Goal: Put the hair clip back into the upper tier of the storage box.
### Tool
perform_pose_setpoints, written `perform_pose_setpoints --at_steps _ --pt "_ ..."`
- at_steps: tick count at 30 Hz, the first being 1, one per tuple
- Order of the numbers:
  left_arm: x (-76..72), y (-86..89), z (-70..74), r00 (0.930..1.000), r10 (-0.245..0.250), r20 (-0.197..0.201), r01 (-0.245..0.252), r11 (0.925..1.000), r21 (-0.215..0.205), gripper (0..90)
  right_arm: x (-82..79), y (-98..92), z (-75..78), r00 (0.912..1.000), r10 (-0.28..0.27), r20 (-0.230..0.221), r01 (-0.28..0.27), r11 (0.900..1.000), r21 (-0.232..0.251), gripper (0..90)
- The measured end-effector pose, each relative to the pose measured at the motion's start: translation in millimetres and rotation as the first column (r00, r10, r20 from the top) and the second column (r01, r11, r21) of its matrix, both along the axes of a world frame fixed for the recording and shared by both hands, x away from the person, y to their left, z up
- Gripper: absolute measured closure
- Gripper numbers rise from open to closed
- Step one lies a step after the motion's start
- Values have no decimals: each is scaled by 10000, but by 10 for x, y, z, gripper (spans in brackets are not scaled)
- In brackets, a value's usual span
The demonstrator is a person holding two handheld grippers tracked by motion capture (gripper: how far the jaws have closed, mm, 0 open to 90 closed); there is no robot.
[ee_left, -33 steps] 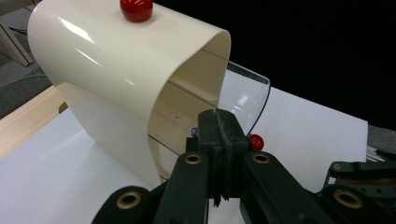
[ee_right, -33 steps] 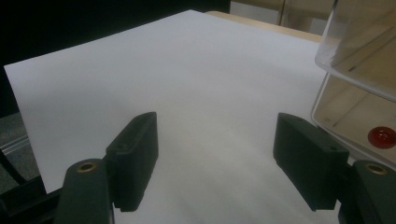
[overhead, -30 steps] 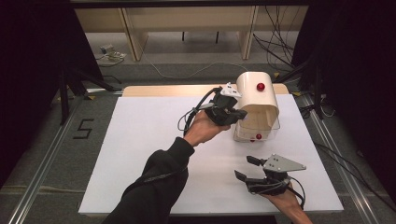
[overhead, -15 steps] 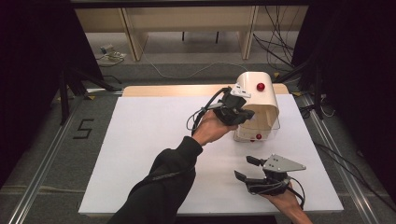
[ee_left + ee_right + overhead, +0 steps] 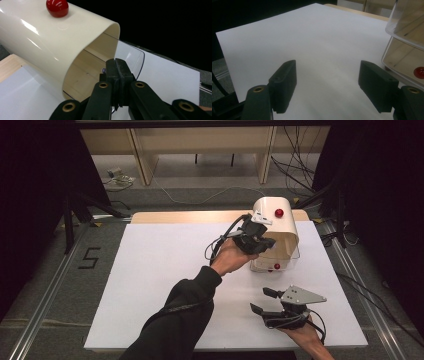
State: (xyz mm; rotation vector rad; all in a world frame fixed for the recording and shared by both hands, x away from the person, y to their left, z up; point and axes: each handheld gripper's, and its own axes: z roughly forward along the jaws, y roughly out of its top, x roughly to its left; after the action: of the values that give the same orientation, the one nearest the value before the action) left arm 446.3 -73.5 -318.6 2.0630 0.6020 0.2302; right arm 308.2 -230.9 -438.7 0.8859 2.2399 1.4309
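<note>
A cream bread box (image 5: 277, 227) with a roll-top cover (image 5: 50, 45) stands at the back right of the white table. A red knob (image 5: 279, 212) (image 5: 57, 7) sits on the cover, and a second red knob (image 5: 276, 266) (image 5: 419, 72) is low on the front. My left gripper (image 5: 265, 242) (image 5: 119, 72) is at the box's open side, jaws pressed together, seemingly on the edge of a clear curved lid (image 5: 132, 55). My right gripper (image 5: 260, 300) (image 5: 327, 82) hovers open near the front right of the table, nothing between its jaws.
A white sheet (image 5: 165, 270) covers the table, with a wooden strip (image 5: 185, 216) along its far edge. The box's clear lower wall (image 5: 402, 22) is just right of my right gripper. Cables and shelf legs lie on the floor beyond the table.
My left gripper has moved a little to the right, closer in to the box's opening. The right gripper has stayed where it was.
</note>
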Motion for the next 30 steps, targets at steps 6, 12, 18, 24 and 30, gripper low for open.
perform_pose_setpoints --at_steps 6,12,18,24,30 --pt "16 -42 -39 9998 -16 -206 19 9999 115 887 -3 4 -2 10000 15 -35 -15 10000 -18 316" --pt "14 -78 -57 9995 -12 -322 20 9997 263 788 -6 4 -4 10000 33 -31 -33 10000 -47 317" --pt "-21 -57 -24 9993 -14 -368 21 9998 176 678 -4 1 -4 10000 46 45 -45 9999 -128 317" --pt "-64 62 82 9995 45 -307 -50 9998 -168 558 -8 1 -3 10000 4 -10 -4 9999 -118 317" --pt "-92 214 108 9990 261 -370 -272 9991 -313 438 -7 6 -2 10000 -24 -44 24 10000 -64 316"
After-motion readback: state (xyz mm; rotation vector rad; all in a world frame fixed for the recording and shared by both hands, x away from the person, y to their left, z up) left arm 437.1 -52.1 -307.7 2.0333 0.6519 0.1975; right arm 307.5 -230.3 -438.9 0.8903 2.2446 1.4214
